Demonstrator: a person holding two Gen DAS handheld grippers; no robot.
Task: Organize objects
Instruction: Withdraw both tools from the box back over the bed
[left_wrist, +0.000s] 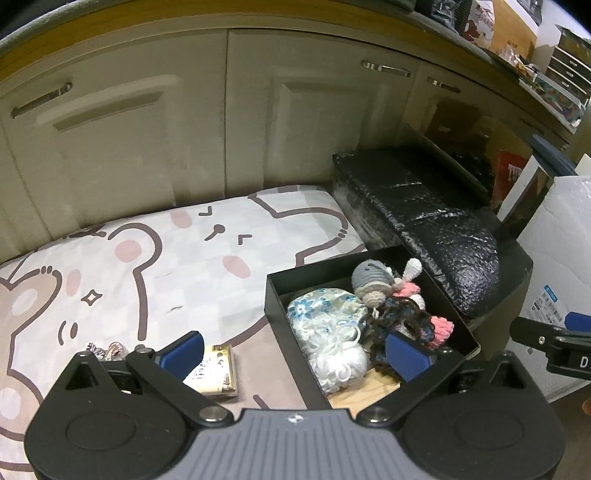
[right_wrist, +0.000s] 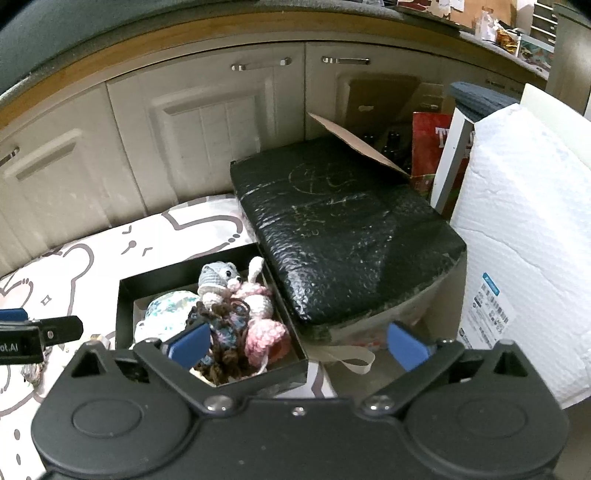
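Blue rubber pads tip both tongs, and both stand wide apart, holding nothing. Your left tongs (left_wrist: 293, 352) hover low over the printed cloth (left_wrist: 147, 280): just ahead of their left pad lies a small flat tan card pack (left_wrist: 214, 371), stiff and thin, with a little twisted cord trinket (left_wrist: 107, 350) beside it, half hidden. Pinch too shallow and you may drag the soft cloth with it. Ahead to the right sits the black box (left_wrist: 275, 295), already heaped with a flowered fabric pouch (left_wrist: 321, 306), fluffy white yarn (left_wrist: 340, 360) and a grey knitted toy (left_wrist: 371, 282); another drop could spill the pile. Your right tongs (right_wrist: 295, 345) hang above the box's near corner, and loose brown yarn (right_wrist: 221, 358) could snag a pad. Beyond, a crinkled black wrapped bundle (right_wrist: 343, 229).
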